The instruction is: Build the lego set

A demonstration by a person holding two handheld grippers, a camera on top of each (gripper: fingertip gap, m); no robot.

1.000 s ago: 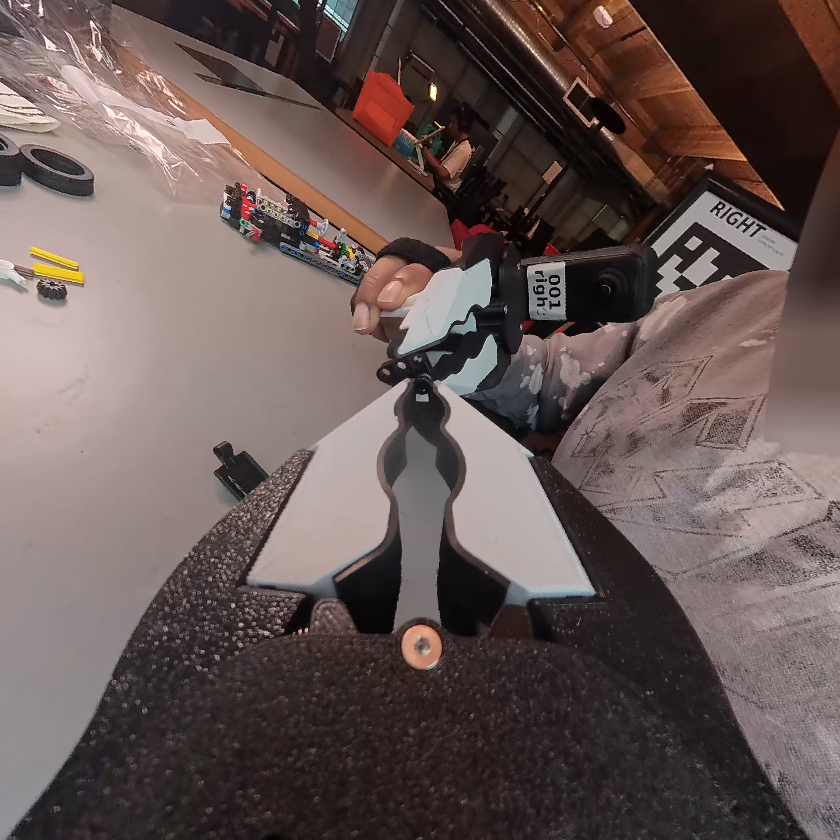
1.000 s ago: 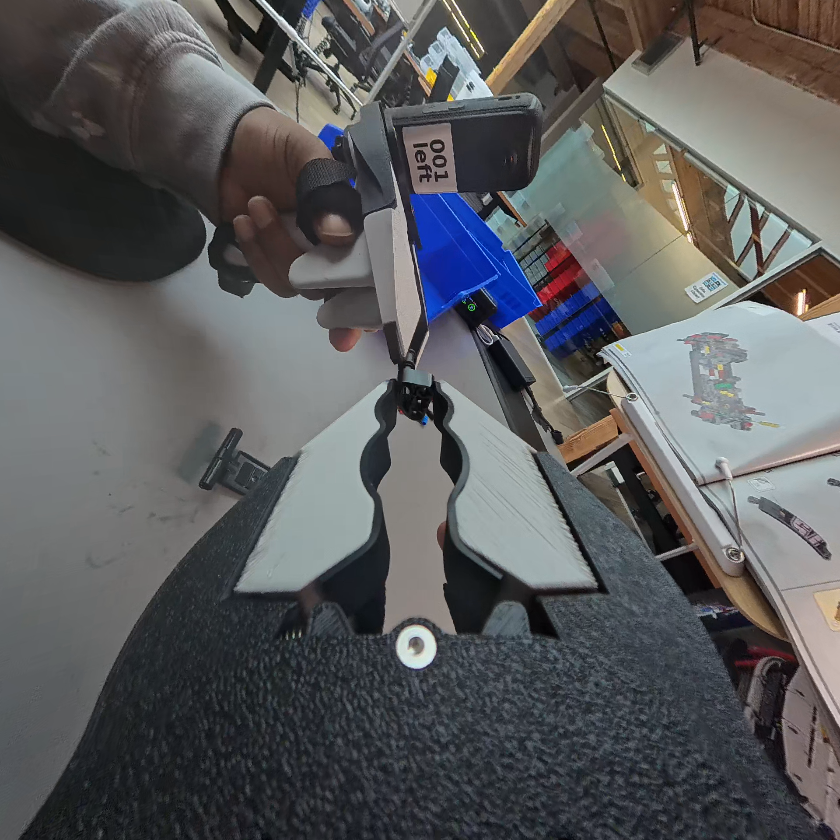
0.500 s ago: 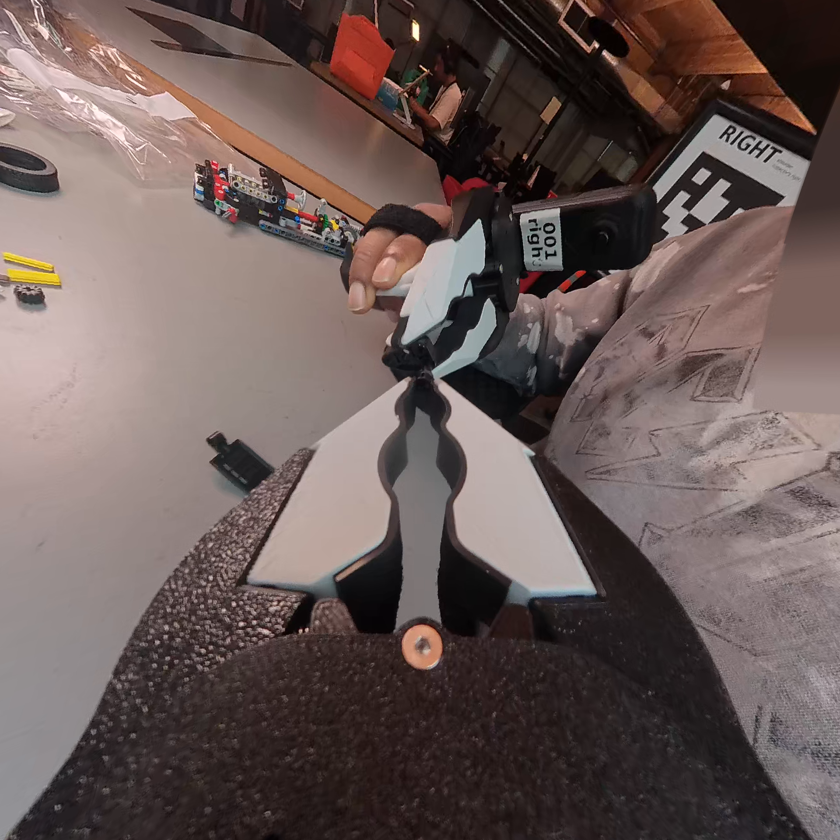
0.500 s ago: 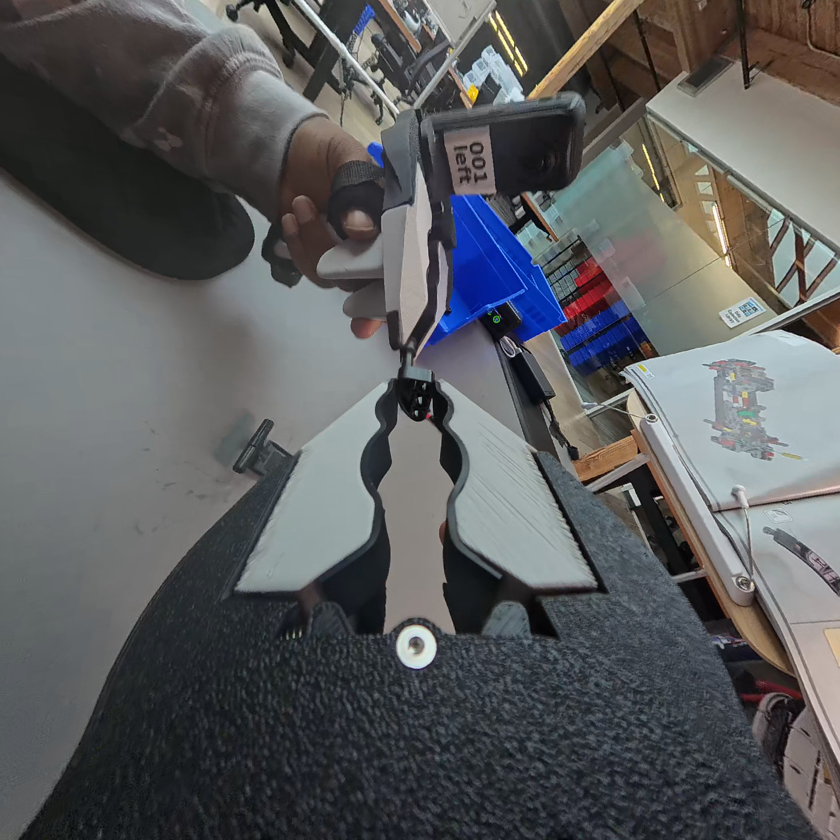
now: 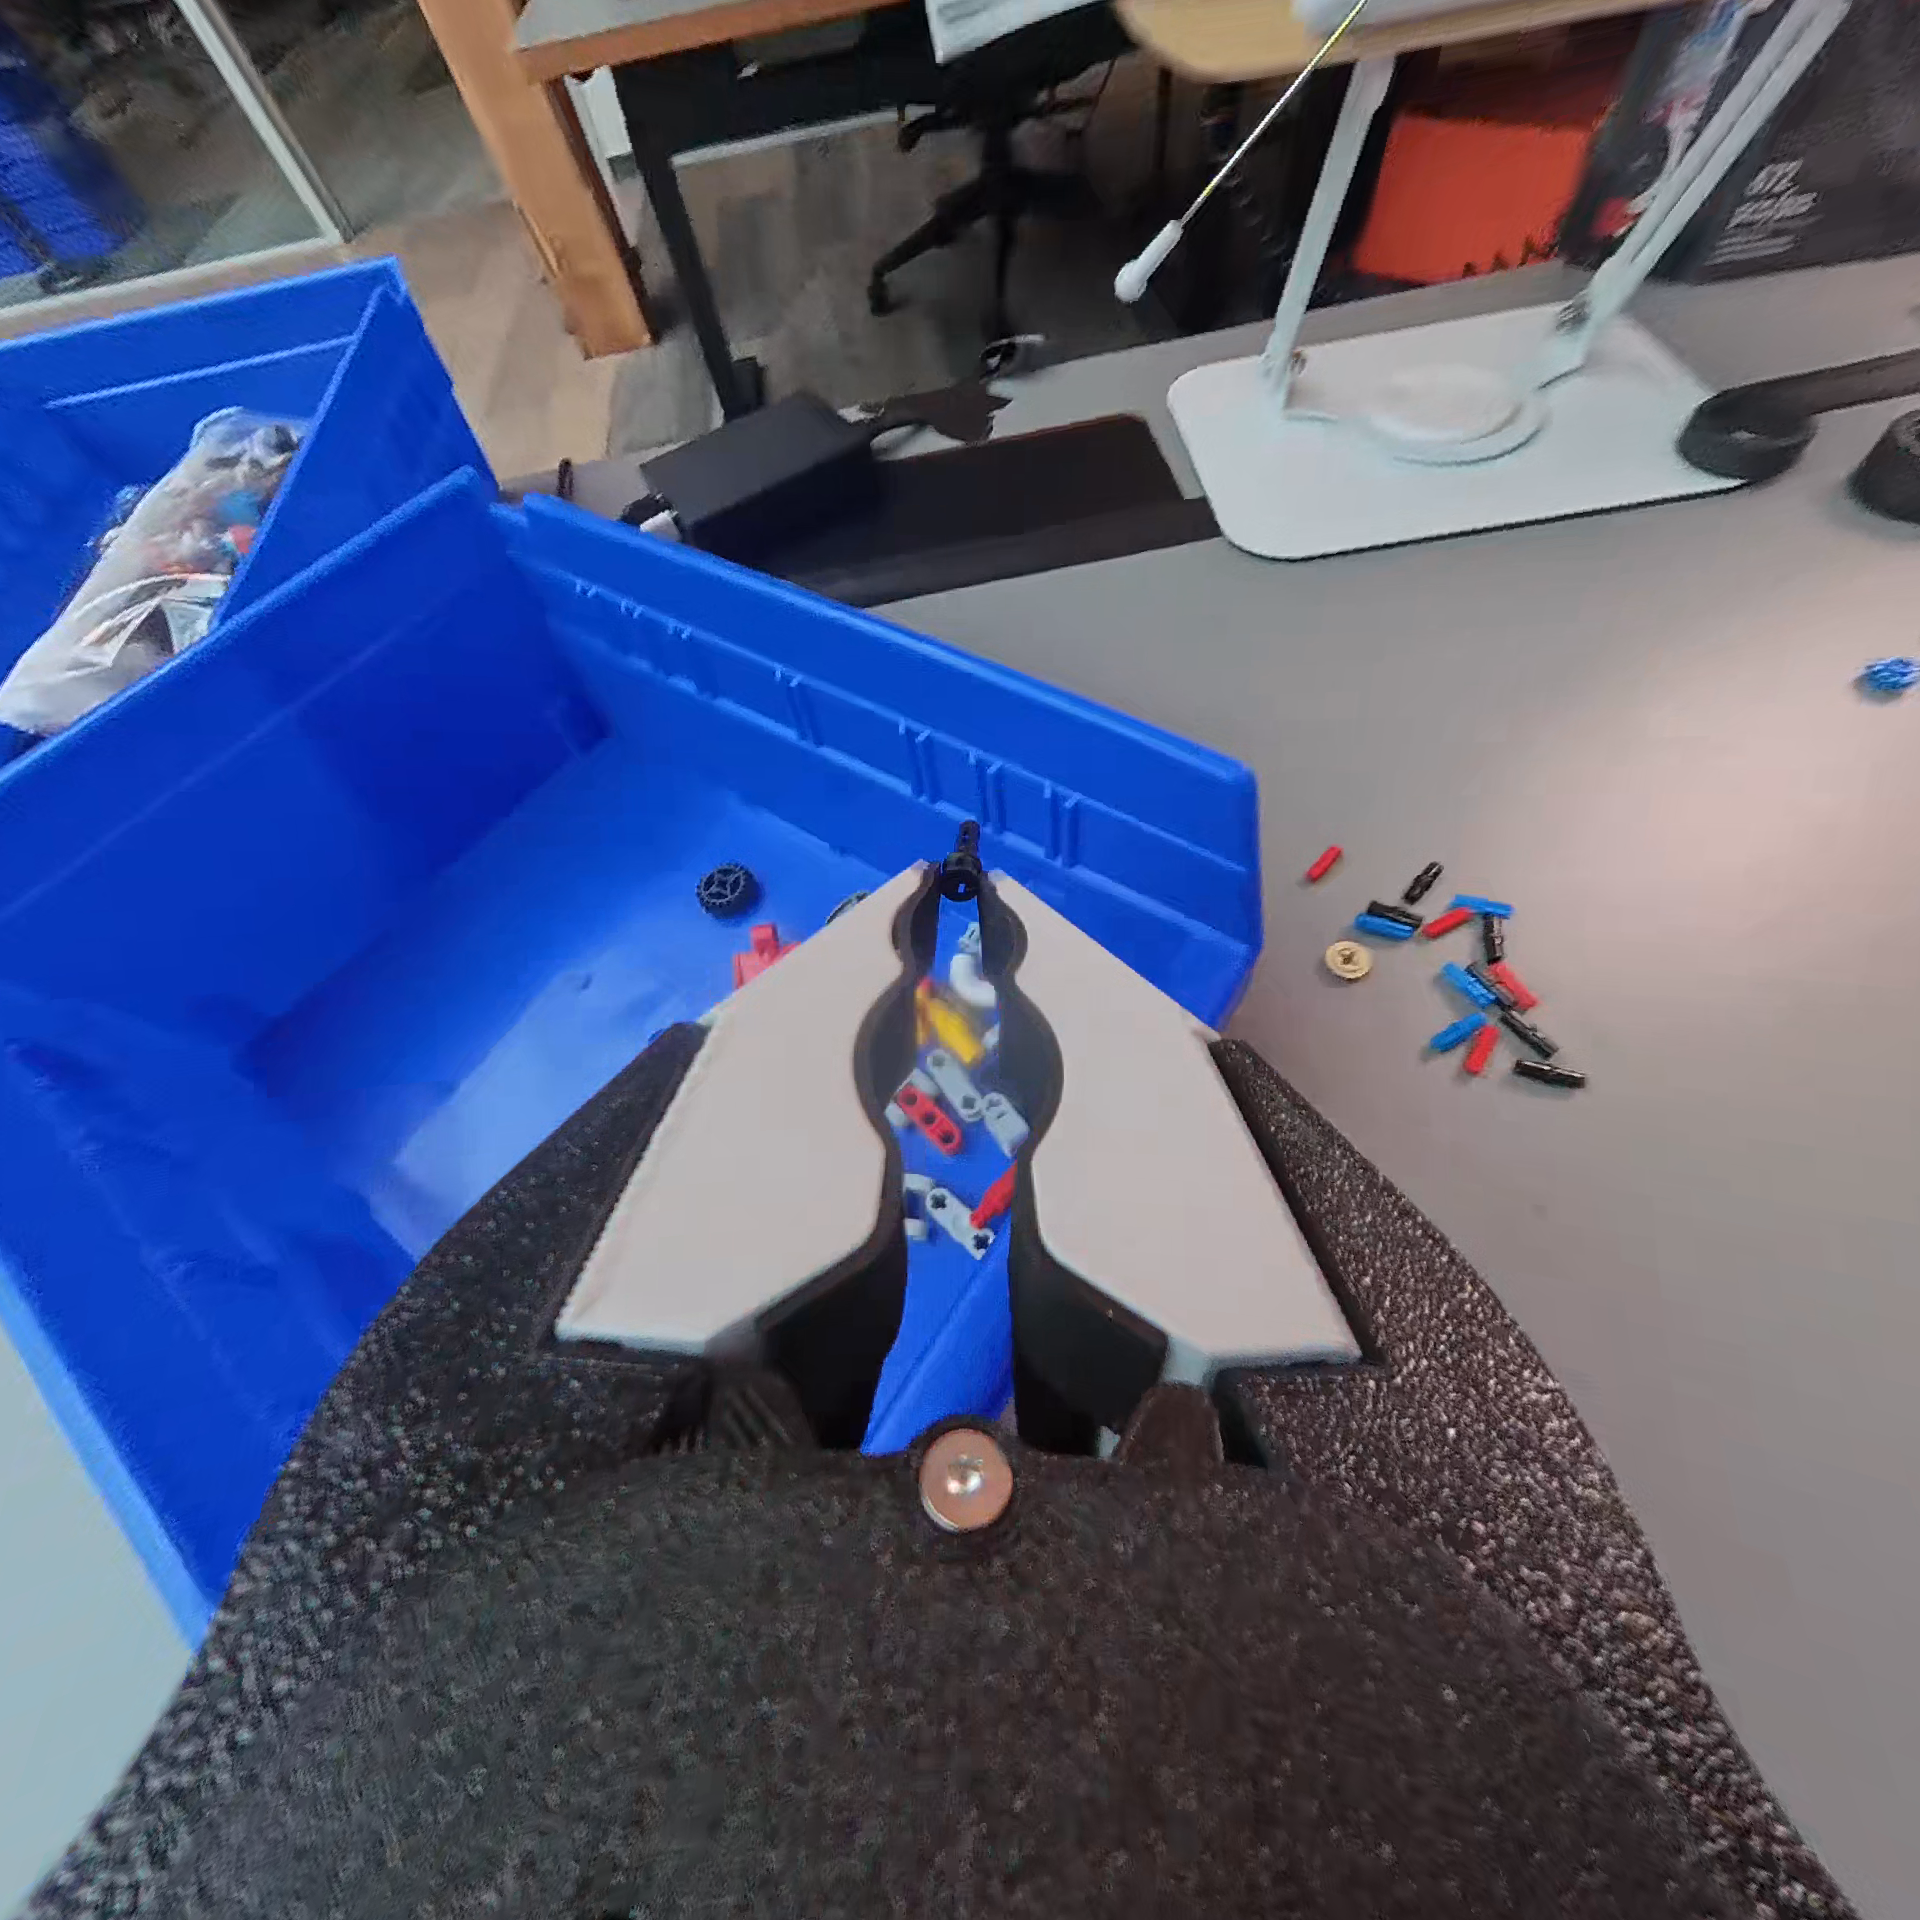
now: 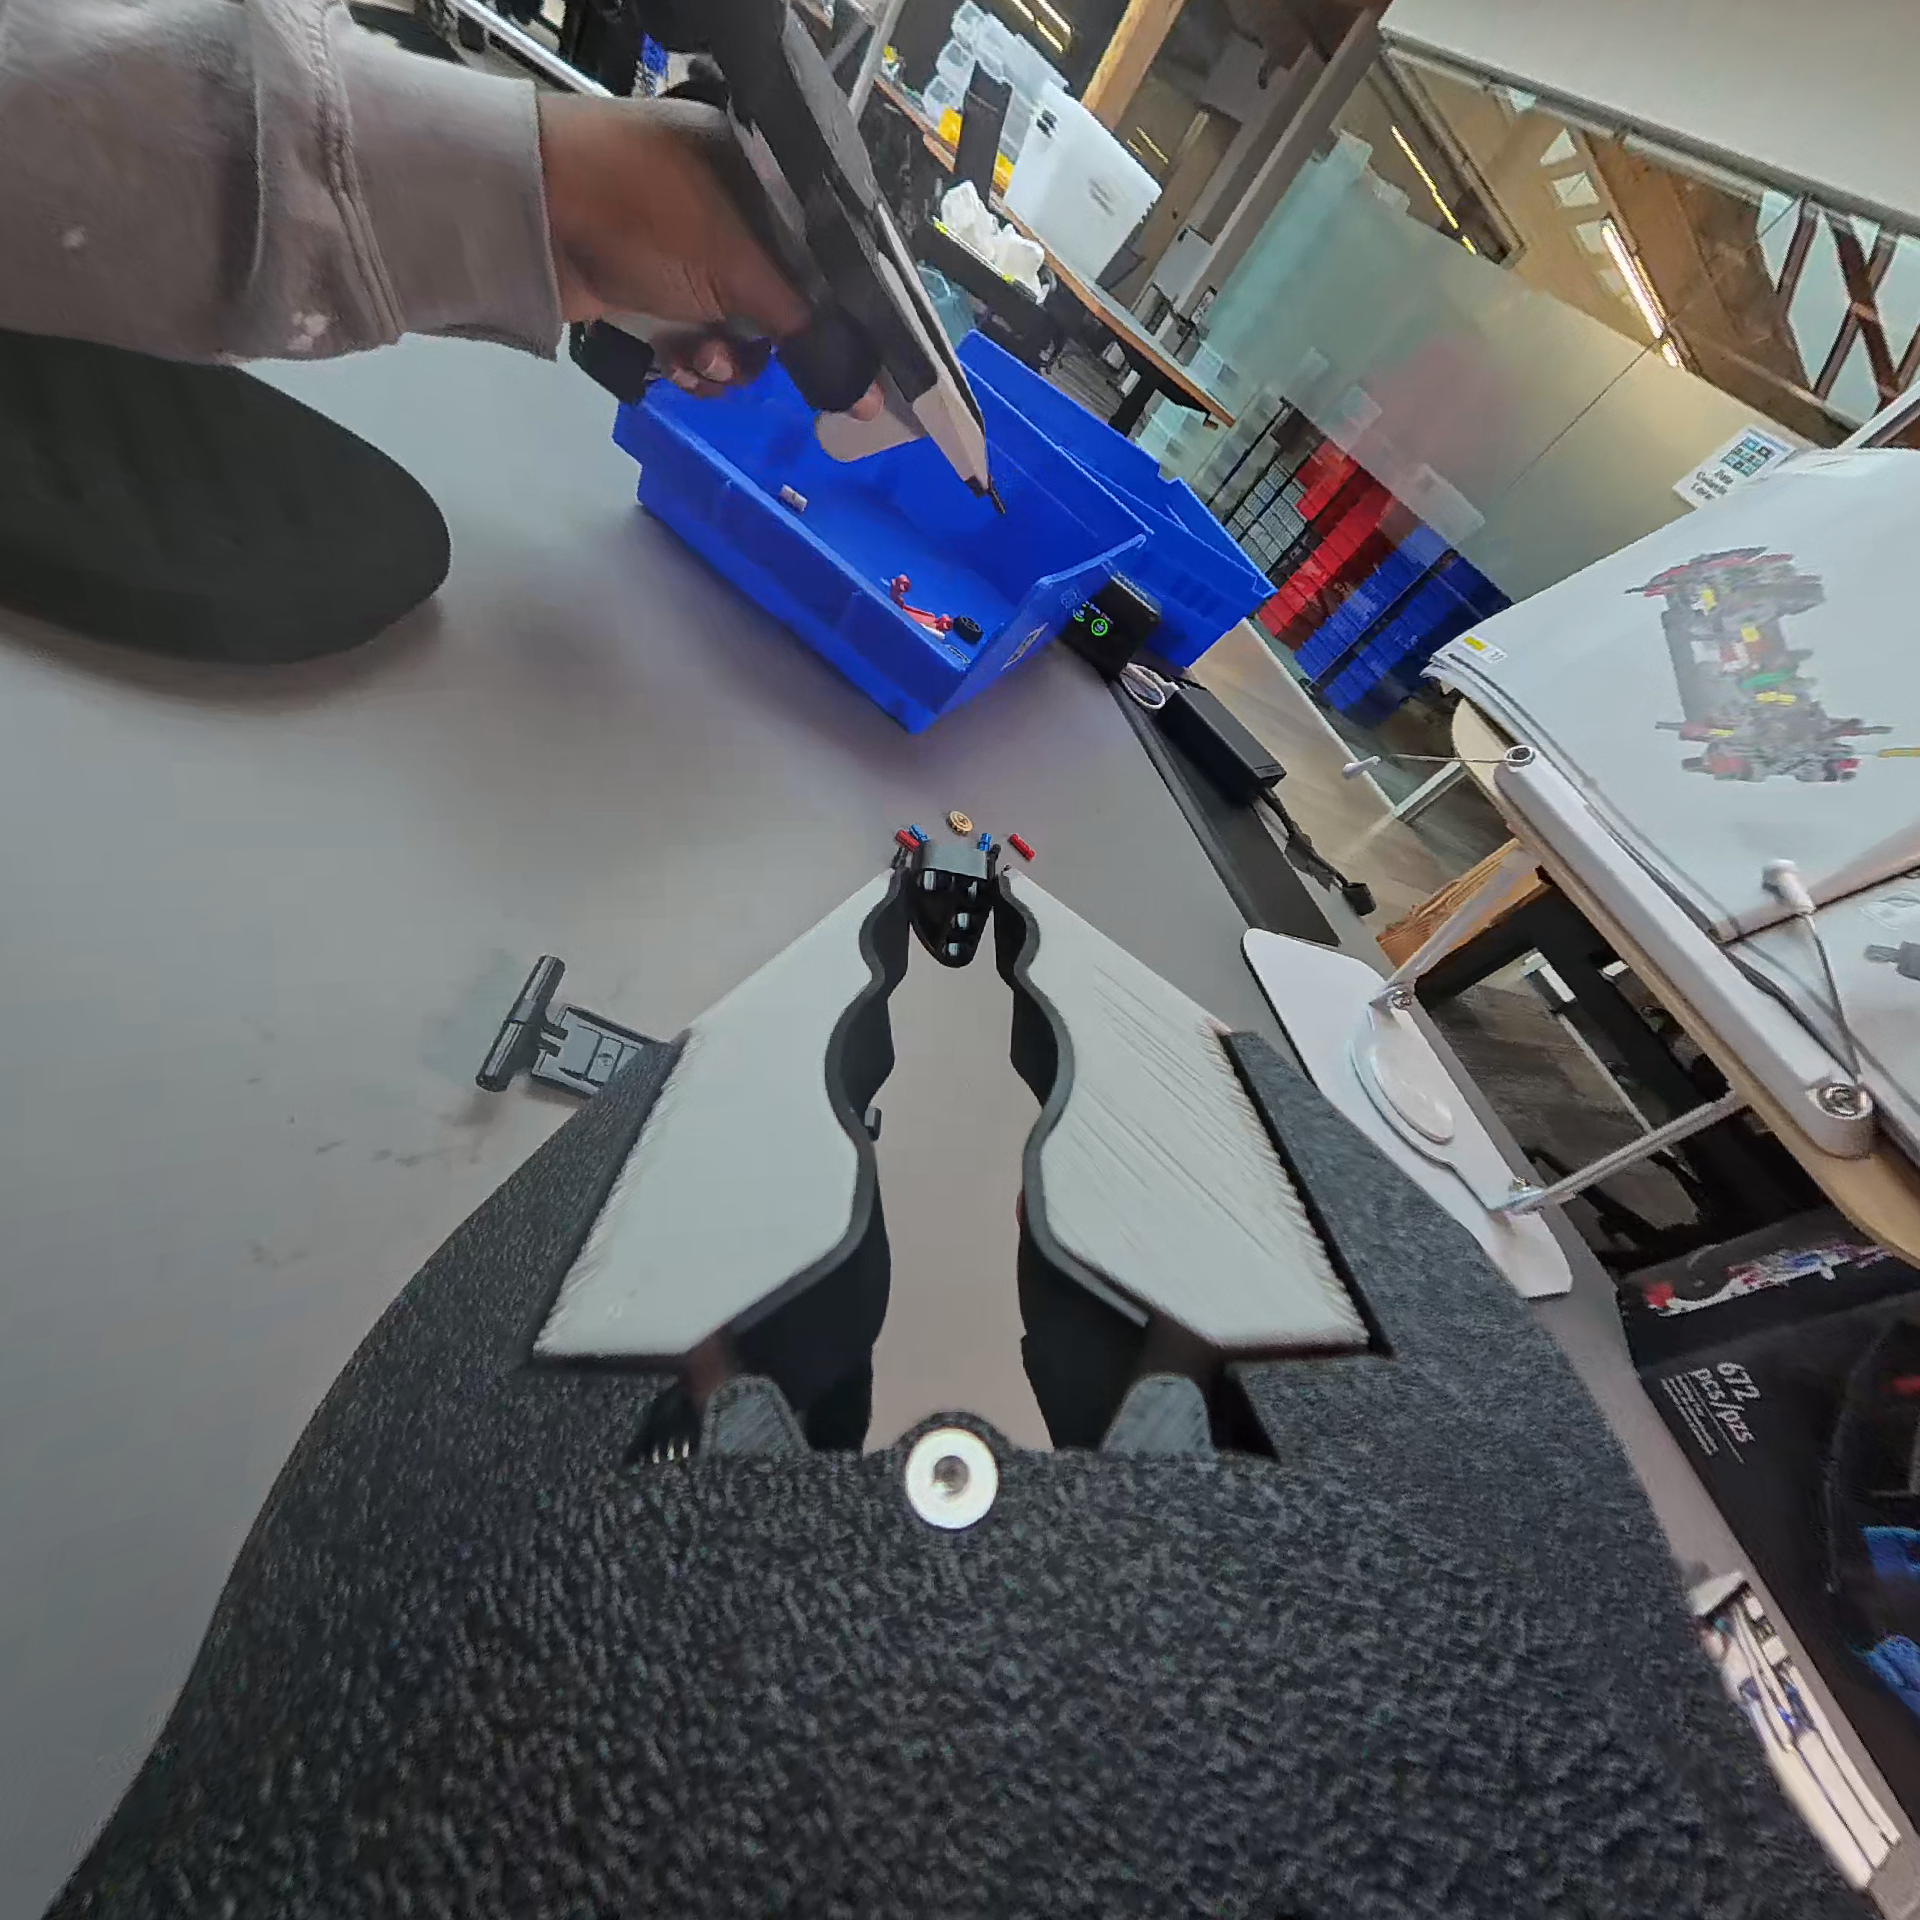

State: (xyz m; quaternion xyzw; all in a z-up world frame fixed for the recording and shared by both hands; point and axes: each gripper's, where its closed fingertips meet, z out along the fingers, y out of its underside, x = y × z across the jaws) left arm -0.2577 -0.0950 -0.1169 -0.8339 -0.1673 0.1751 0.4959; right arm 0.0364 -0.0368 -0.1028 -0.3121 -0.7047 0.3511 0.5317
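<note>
My left gripper (image 5: 962, 883) is shut on a small black pin (image 5: 965, 854) and hangs over the blue bin (image 5: 436, 831), which holds several loose red, grey and yellow pieces (image 5: 951, 1091). It also shows in the right wrist view (image 6: 985, 488), above the same bin (image 6: 883, 551). My right gripper (image 6: 948, 883) is shut on a black angled lego piece (image 6: 948, 902) with blue pins, held above the grey table. Beyond it lie small red, blue and black pins (image 6: 961, 836).
A flat black piece (image 6: 561, 1044) lies on the table to the left. Loose pins and a tan gear (image 5: 1465, 977) lie right of the bin. A white stand (image 5: 1434, 457) carries the open instruction book (image 6: 1745, 665). Black tyres (image 5: 1756, 436) sit at the far right. One gripper's finger ends stand about 30 cm off the other's.
The two grippers were tip to tip at the black piece; now they are apart. My left gripper has swung away over the blue bin with a pin. My right keeps the black piece.
</note>
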